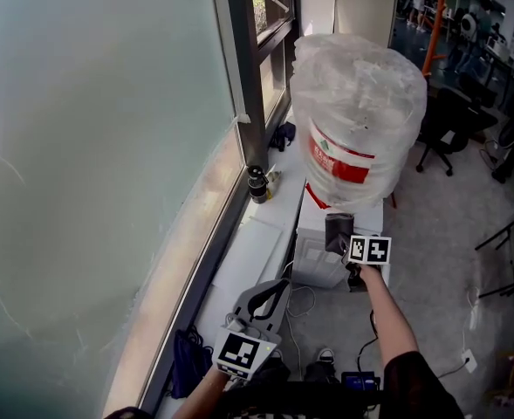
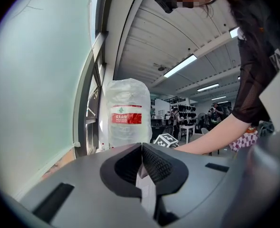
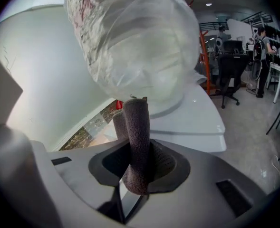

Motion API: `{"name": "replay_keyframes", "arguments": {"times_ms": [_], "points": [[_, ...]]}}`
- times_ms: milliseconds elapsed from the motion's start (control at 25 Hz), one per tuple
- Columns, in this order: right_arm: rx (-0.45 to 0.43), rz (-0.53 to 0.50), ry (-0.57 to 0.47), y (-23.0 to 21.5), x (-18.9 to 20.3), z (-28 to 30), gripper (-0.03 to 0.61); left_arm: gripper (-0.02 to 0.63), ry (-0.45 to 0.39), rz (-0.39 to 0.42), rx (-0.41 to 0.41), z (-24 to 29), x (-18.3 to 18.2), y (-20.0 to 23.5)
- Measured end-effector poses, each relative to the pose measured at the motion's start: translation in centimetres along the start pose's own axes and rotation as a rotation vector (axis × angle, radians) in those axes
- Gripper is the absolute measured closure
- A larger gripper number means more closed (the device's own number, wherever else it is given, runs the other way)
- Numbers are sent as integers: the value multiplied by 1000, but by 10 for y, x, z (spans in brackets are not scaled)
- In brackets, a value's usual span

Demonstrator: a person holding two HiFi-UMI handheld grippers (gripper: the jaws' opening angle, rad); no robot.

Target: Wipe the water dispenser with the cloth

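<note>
In the head view, the right gripper (image 1: 344, 241) brings the dark cloth (image 1: 336, 228) to the top of the white water dispenser (image 1: 319, 264), just under the bottle (image 1: 357, 112). The left gripper (image 1: 274, 291) hangs low, well apart. The left gripper view shows its jaws together on nothing. In the right gripper view the jaws are clamped on the rolled cloth. I judge that the wiping is only beginning; next, the cloth must press on the surface and slide across it.
</note>
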State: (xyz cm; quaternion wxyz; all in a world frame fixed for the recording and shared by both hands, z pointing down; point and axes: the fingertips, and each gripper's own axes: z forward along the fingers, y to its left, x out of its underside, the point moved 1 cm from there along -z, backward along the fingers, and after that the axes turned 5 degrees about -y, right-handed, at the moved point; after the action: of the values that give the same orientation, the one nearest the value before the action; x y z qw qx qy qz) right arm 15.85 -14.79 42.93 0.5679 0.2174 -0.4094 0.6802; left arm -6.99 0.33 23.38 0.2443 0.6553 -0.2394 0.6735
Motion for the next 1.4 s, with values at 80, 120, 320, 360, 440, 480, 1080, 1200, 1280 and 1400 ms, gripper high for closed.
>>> {"name": "replay_keyframes", "arguments": {"times_ms": [80,120,320,360,440,480,1080,1200,1280,1400], "points": [[31,19,-9,-21,0,-11,468,595,-5,-1,15,6,-1,-4],[49,27,-13,-33,0,-17,468,597,-7,-2,23,9,-1,-6],[138,68,-25,-85,6,-48,468,595,-3,-16,51,17,1,-17],[157,73,-25,-95,8,-54,468,595,0,-17,58,18,2,-19],[193,80,-26,-111,10,-65,468,597,4,-15,72,20,4,-23],[208,84,-28,-118,10,-71,468,595,4,-17,77,21,4,-24],[62,-125,-28,-56,47,-70,468,597,17,-30,82,19,34,-2],[20,-302,-19,-22,43,-58,468,597,27,-36,76,15,46,7],[-14,-392,-19,2,40,-47,468,597,36,-37,72,11,53,13],[-58,-435,-40,34,36,-28,468,595,49,-33,65,5,62,21]]}}
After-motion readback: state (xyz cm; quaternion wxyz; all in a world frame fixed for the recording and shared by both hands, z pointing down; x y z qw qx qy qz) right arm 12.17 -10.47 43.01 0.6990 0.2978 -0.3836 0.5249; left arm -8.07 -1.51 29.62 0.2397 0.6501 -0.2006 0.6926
